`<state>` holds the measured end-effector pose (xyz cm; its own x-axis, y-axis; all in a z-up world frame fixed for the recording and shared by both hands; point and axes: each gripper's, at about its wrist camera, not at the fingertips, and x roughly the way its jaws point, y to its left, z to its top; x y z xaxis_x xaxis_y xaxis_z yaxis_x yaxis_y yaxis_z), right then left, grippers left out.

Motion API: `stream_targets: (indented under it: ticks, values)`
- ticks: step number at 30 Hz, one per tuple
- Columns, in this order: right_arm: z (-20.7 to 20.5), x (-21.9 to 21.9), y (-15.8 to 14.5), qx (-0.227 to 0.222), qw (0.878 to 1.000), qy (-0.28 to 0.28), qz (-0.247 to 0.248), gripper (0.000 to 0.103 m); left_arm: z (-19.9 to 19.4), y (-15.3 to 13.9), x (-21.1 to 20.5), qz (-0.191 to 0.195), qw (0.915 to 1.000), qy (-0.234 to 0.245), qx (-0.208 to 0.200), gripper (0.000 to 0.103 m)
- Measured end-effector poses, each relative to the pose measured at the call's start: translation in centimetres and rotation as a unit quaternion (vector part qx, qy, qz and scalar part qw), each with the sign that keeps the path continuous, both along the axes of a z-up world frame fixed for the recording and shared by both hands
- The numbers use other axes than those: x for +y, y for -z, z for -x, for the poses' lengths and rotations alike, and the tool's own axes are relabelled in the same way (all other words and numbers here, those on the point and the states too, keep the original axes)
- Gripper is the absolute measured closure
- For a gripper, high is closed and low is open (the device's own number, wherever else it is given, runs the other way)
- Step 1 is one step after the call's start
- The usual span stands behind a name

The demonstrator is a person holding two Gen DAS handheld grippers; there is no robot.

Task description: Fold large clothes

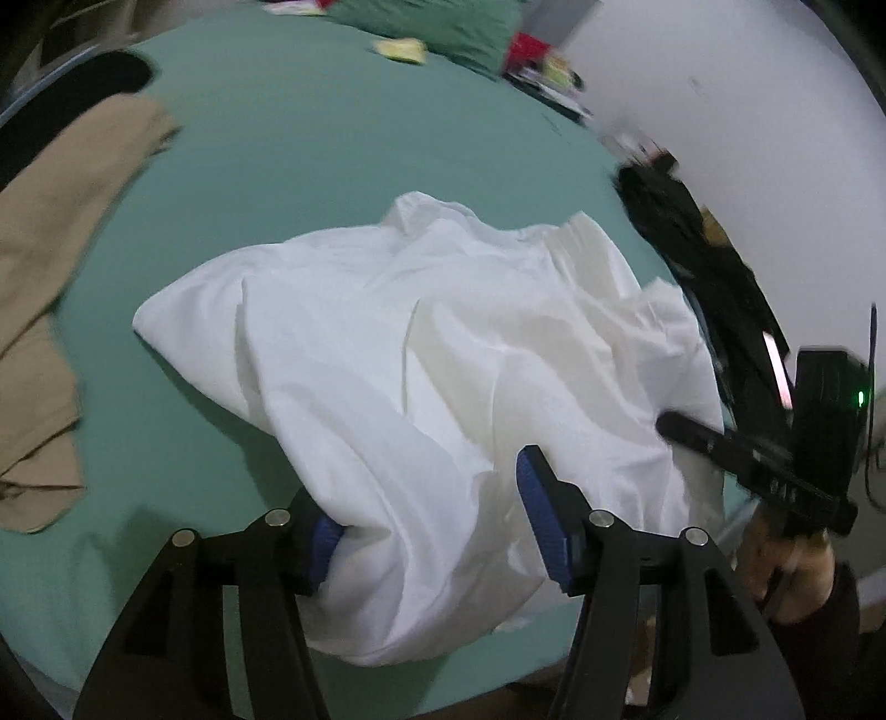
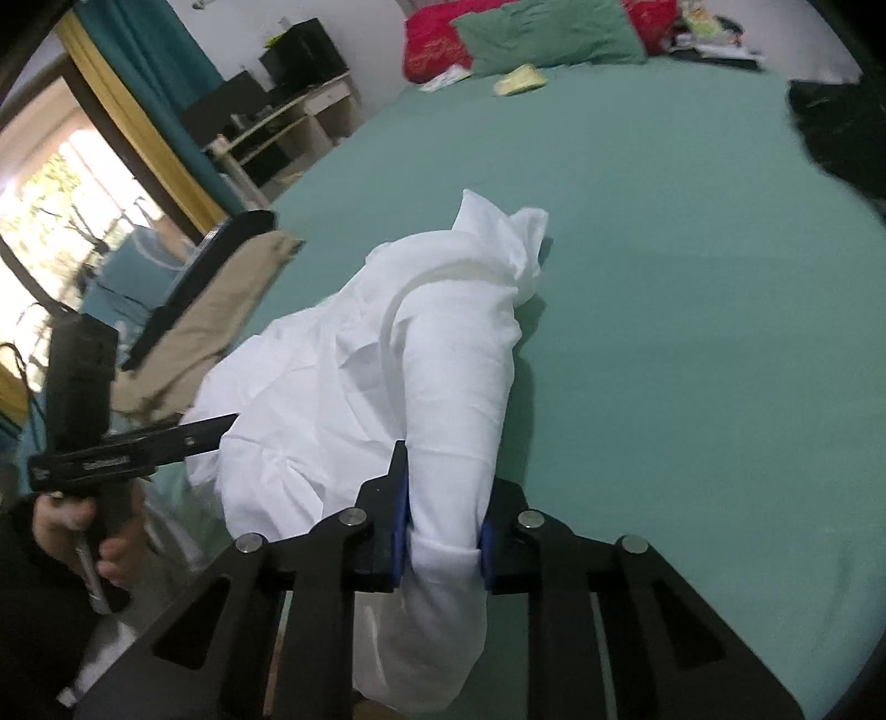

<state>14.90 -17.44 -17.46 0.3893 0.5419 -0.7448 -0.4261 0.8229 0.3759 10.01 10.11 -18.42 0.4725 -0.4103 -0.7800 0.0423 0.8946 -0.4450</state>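
A large white garment [image 1: 443, 343] lies crumpled on the green bed sheet [image 1: 332, 138], near the bed's front edge. My left gripper [image 1: 432, 531] is open, its blue pads wide apart, and a fold of the white cloth drapes loosely between them and over the left pad. In the right wrist view my right gripper [image 2: 443, 540] is shut on a bunched roll of the white garment [image 2: 443, 360], which hangs down below the pads. A hand holds each tool; the right tool's fingers [image 1: 681, 429] reach into the cloth from the right.
A beige garment [image 1: 55, 249] and a black flat item [image 1: 72, 94] lie at the bed's left side. Dark clothing [image 1: 692, 238] is piled at the right edge. Green and red pillows [image 2: 542, 33] sit at the head. A shelf unit [image 2: 288, 111] stands beside the bed.
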Motion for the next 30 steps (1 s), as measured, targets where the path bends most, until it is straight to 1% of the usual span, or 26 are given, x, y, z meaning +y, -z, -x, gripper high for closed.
stream_targets:
  ticks: [1,3,5,6,7,9,10,11,12,14,16,17,18,20,21,22,24,25,26,28,29,30]
  values:
    - [0.0,-1.2,0.0,0.001,1.000,0.007,0.006,0.084,-0.1,-0.1,-0.6,-0.003,1.0000,0.004,0.000,0.041]
    - [-0.1,-3.0,0.4,0.009,1.000,0.017,-0.001,0.084,0.1,-0.3,-1.1,-0.005,1.0000,0.001,-0.001,0.041]
    - [-0.2,-4.7,1.2,0.020,0.999,0.026,-0.013,0.083,-0.6,-0.2,-1.3,-0.007,0.9998,-0.019,0.005,0.041]
    - [-0.3,-5.1,1.7,0.026,0.999,0.028,-0.020,0.083,-0.7,-0.1,-1.0,-0.008,0.9992,-0.038,0.009,0.041]
    - [-0.5,-5.4,2.0,0.031,0.999,0.028,-0.028,0.083,-0.4,0.4,-0.4,-0.008,0.9987,-0.050,0.011,0.041]
    - [-0.5,-5.9,2.4,0.028,0.999,0.028,-0.037,0.080,-0.3,0.8,0.8,-0.018,0.9957,-0.089,0.019,0.041]
    - [-0.5,-6.1,2.5,0.028,0.999,0.027,-0.038,0.077,-0.5,1.0,1.3,-0.023,0.9942,-0.103,0.023,0.038]
    - [-0.7,-6.2,2.7,0.028,0.998,0.027,-0.041,0.072,-0.6,1.3,1.7,-0.028,0.9923,-0.117,0.029,0.037]
    - [-0.7,-6.7,2.7,0.029,0.998,0.026,-0.046,0.069,-0.9,1.9,2.1,-0.034,0.9896,-0.134,0.039,0.036]
    - [-1.0,-7.3,2.9,0.036,0.998,0.027,-0.053,0.056,-1.2,2.6,2.7,-0.038,0.9860,-0.154,0.052,0.036]
    - [-1.4,-7.9,2.6,0.035,0.998,0.035,-0.047,0.047,-1.5,2.7,2.7,-0.038,0.9840,-0.168,0.046,0.035]
    - [-1.5,-8.3,2.4,0.033,0.997,0.043,-0.047,0.045,-1.8,2.7,2.5,-0.036,0.9841,-0.168,0.045,0.032]
    - [-1.6,-8.8,2.0,0.030,0.997,0.052,-0.055,0.045,-2.1,2.7,2.2,-0.031,0.9850,-0.164,0.046,0.032]
    - [-1.7,-9.6,1.4,0.023,0.994,0.063,-0.083,0.044,-2.5,2.7,2.0,-0.008,0.9880,-0.148,0.043,0.032]
    - [-1.8,-9.9,1.4,0.024,0.993,0.066,-0.090,0.044,-2.9,2.7,1.5,0.012,0.9901,-0.133,0.042,0.032]
    - [-1.9,-10.1,1.4,0.026,0.993,0.069,-0.092,0.044,-3.4,2.6,0.9,0.025,0.9912,-0.123,0.041,0.031]
    - [-2.0,-9.7,2.0,0.034,0.994,0.065,-0.081,0.044,-3.7,2.9,0.0,0.066,0.9926,-0.093,0.042,0.029]
    - [-2.0,-9.3,2.5,0.041,0.995,0.062,-0.072,0.044,-3.8,3.0,-0.4,0.074,0.9927,-0.086,0.042,0.027]
    - [-2.1,-8.9,3.0,0.048,0.995,0.060,-0.065,0.044,-4.0,3.1,-1.1,0.083,0.9928,-0.076,0.041,0.024]
    - [-2.1,-8.4,3.8,0.056,0.994,0.062,-0.064,0.042,-4.2,3.0,-2.6,0.084,0.9939,-0.060,0.039,0.021]
    - [-2.2,-8.2,4.1,0.057,0.994,0.065,-0.061,0.039,-4.2,3.0,-3.3,0.084,0.9943,-0.052,0.039,0.020]
    - [-2.2,-8.0,4.2,0.054,0.995,0.066,-0.053,0.039,-4.4,3.1,-3.9,0.084,0.9947,-0.046,0.039,0.020]
